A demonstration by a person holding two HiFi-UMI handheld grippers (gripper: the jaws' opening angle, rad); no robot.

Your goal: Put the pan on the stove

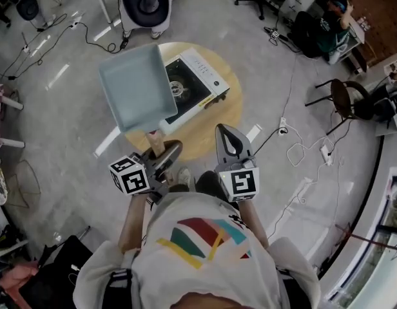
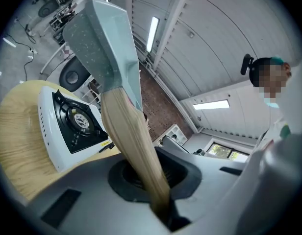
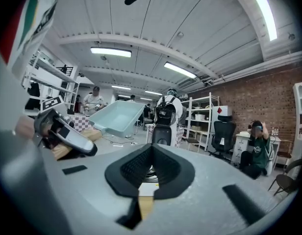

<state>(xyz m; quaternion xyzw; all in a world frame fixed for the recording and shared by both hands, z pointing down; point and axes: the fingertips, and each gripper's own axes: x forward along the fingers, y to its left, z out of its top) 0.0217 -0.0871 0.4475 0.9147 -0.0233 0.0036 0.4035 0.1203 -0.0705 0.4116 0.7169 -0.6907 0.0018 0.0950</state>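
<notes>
The left gripper (image 1: 165, 156) has its jaws pinched on the wooden handle (image 1: 154, 140) of the pale blue square pan (image 1: 135, 85). The right gripper (image 1: 227, 137) is beside it, jaws pressed together on nothing. The pan is in the air, tilted, over the left edge of the white single-burner stove (image 1: 198, 82), which sits on a round wooden worktop (image 1: 224, 111). Around it lies a grey floor (image 1: 63, 118) strewn with cables. Further off are a white fan-like appliance (image 1: 147, 2), a dark chair (image 1: 347, 98) and a seated person (image 1: 330, 24).

The left gripper view shows the handle (image 2: 134, 146) running up from the jaws and the pan's speckled underside (image 2: 92, 43) well clear of the burner (image 2: 75, 121). Only the right gripper view shows the brick wall (image 3: 268, 102) and shelving (image 3: 202, 116).
</notes>
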